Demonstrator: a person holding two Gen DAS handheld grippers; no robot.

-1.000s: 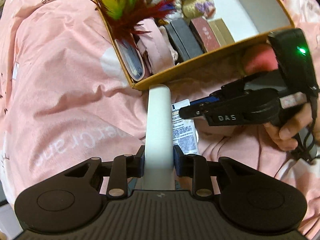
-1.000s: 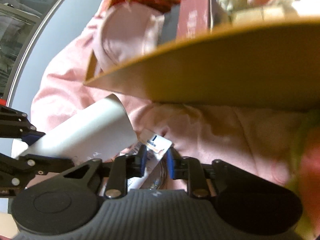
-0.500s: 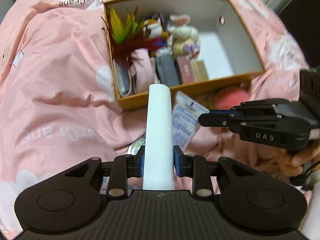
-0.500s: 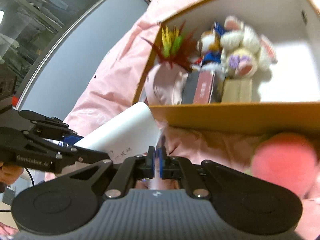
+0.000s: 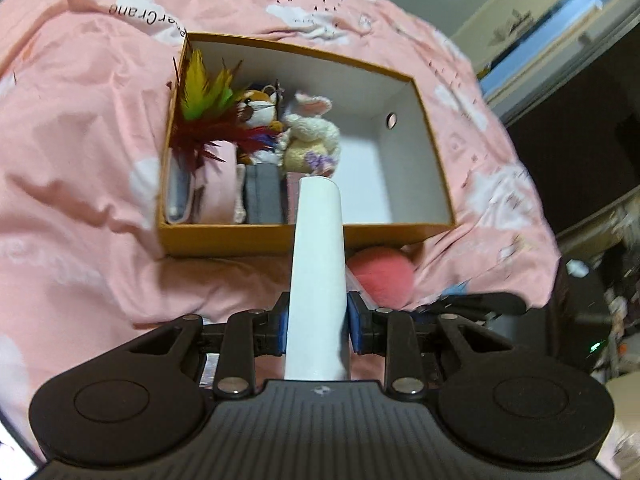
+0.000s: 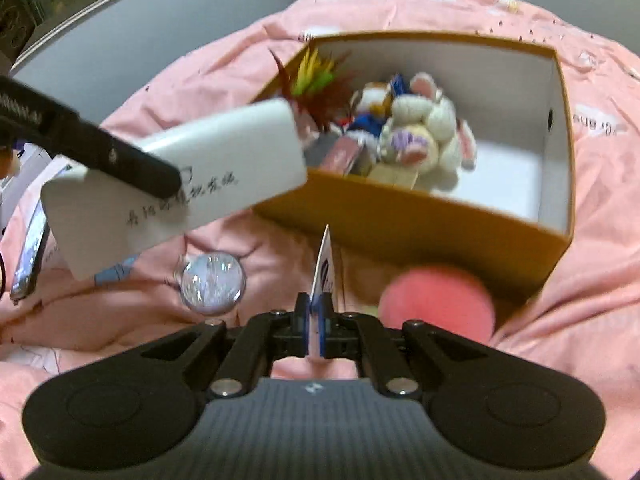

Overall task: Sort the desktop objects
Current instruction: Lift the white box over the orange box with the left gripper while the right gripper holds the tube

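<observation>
My left gripper [image 5: 316, 322] is shut on a flat white power bank [image 5: 318, 264], held above the near wall of the open orange box [image 5: 280, 236]; it also shows in the right wrist view [image 6: 192, 184]. My right gripper [image 6: 315, 320] is shut on a thin white sachet [image 6: 323, 268], held upright in front of the box [image 6: 420, 224]. The box holds a feather toy [image 5: 204, 116], plush toys [image 5: 308, 136] and small flat items [image 5: 262, 196]. A pink ball [image 6: 436, 304] lies against the box's near wall.
A clear round glass ball [image 6: 212, 288] lies on the pink bedding [image 5: 80, 160] left of my right gripper. A phone [image 6: 30, 256] lies at the far left. Shelves and dark furniture [image 5: 580, 120] stand to the right.
Both grippers have risen and drawn back from the bedding, each with its item. The sachet was lifted off the bedding and the box interior has come into fuller view.
</observation>
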